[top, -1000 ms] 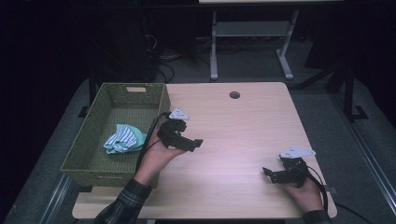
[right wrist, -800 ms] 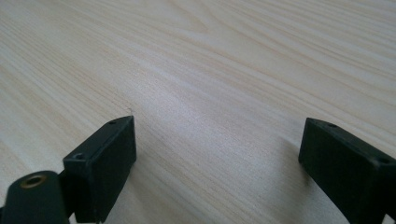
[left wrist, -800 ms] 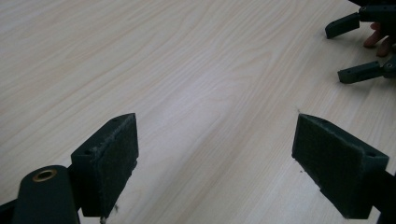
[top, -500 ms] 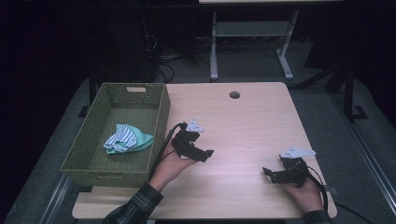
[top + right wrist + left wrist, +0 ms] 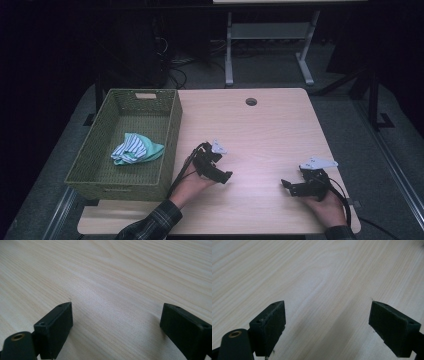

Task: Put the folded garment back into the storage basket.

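Observation:
My left gripper point(image 5: 226, 176) rests low on the wooden table point(image 5: 260, 130), just right of the green woven basket point(image 5: 165, 145), and is open with nothing between its jaws. In the left gripper view the left gripper point(image 5: 327, 327) has its black pads wide apart over bare wood. My right gripper point(image 5: 286, 185) sits near the table's front right, open and empty. The right gripper view has the right gripper point(image 5: 116, 327) over bare wood grain too. A crumpled cloth point(image 5: 136, 148), striped white and teal, lies inside the basket.
A round cable hole point(image 5: 251, 101) sits near the table's far edge. Beyond the table stands a grey metal frame point(image 5: 265, 35) on a dark floor, with cables point(image 5: 175, 65). The basket takes up the table's left side.
My left gripper has moved right and toward the front edge, away from the basket's rim. The right gripper has stayed where it was.

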A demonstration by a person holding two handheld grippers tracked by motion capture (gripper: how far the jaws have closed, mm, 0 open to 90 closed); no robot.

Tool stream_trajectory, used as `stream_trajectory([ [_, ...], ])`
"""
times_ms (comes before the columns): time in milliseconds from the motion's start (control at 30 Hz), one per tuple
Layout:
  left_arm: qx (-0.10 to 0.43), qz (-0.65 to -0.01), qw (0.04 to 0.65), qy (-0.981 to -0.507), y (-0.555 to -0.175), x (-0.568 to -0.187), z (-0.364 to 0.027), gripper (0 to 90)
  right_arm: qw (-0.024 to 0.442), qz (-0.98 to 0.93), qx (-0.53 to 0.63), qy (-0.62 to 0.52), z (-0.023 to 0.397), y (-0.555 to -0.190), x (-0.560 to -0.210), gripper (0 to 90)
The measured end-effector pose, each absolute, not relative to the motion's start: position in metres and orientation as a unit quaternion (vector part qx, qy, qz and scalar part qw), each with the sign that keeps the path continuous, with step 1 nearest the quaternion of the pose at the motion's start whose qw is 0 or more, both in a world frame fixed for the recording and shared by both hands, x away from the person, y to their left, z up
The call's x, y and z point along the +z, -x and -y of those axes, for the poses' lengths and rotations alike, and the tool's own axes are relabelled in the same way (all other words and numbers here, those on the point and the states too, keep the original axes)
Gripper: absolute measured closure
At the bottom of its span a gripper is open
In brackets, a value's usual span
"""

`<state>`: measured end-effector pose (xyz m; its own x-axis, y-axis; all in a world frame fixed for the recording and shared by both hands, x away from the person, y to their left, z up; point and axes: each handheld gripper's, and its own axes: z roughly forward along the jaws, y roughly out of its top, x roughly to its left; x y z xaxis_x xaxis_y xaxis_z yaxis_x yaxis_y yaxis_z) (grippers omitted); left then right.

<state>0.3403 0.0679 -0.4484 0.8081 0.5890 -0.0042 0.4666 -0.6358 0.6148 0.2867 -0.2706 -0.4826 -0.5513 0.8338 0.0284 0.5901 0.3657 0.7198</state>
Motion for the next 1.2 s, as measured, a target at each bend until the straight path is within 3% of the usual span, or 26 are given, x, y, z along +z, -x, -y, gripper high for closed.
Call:
stream_trajectory([
  [400, 0.099, -0.287, 0.302, -0.903, -0.340, -0.466, -0.064, 12.3, 0.174, -0.808, 0.351, -0.441, 0.271, -0.287, -0.483, 10.7],
  [1200, 0.118, -0.273, 0.371, -0.880, -0.336, -0.479, -0.072, 12.3, 0.174, -0.808, 0.351, -0.441, 0.271, -0.287, -0.483, 10.7],
])
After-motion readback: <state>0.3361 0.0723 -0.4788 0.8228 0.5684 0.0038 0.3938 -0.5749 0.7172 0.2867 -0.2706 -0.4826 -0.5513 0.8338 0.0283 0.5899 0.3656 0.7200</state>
